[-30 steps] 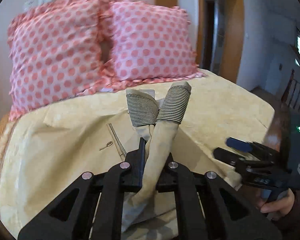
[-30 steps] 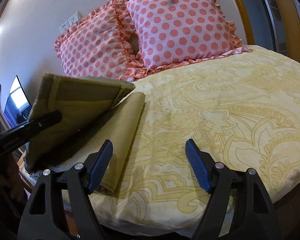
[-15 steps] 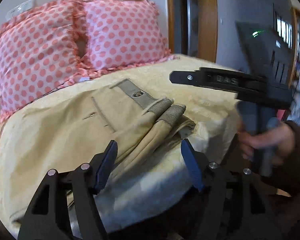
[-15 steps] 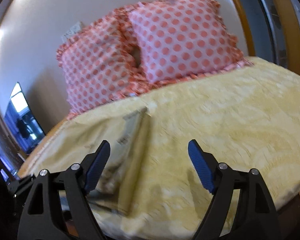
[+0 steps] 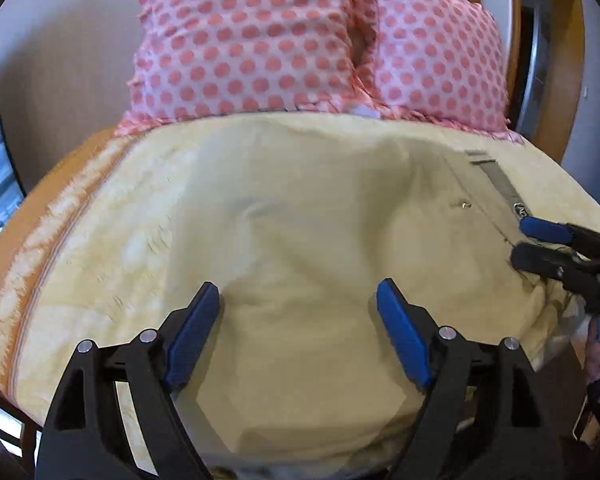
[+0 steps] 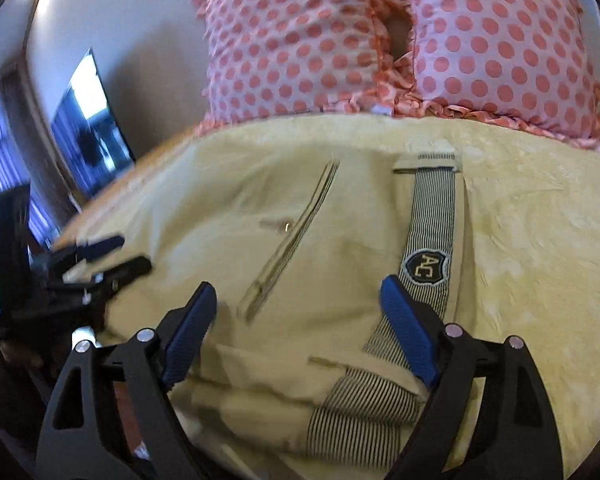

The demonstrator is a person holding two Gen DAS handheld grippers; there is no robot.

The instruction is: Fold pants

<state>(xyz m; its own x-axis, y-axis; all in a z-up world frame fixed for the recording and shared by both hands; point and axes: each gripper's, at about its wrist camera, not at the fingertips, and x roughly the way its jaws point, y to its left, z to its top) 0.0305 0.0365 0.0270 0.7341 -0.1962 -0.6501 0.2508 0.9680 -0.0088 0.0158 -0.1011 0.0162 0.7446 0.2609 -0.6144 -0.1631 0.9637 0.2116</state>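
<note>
Lying flat across the near part of the bed (image 5: 80, 248), the khaki pants (image 6: 300, 240) are folded over on themselves, with the striped waistband lining (image 6: 432, 216) turned up and the striped cuffs (image 6: 360, 412) close to the bed's front edge. The spread looks deliberate: cloth laid smooth on the yellow bedspread (image 6: 540, 240) gives clean edges to pick up for a further fold. The left gripper (image 5: 298, 334) hovers over the left part of the fabric with its blue pads wide apart and nothing between them. The right gripper (image 6: 298, 334) is likewise spread, holding nothing, poised above the waistband and cuffs, probably to seize that end. Each gripper shows at the edge of the other's view, so they flank the garment, well placed to lift both sides together. Two pink polka-dot pillows (image 5: 260, 40) lean against the wall behind, clear of the work. The fold seems partly done.
</note>
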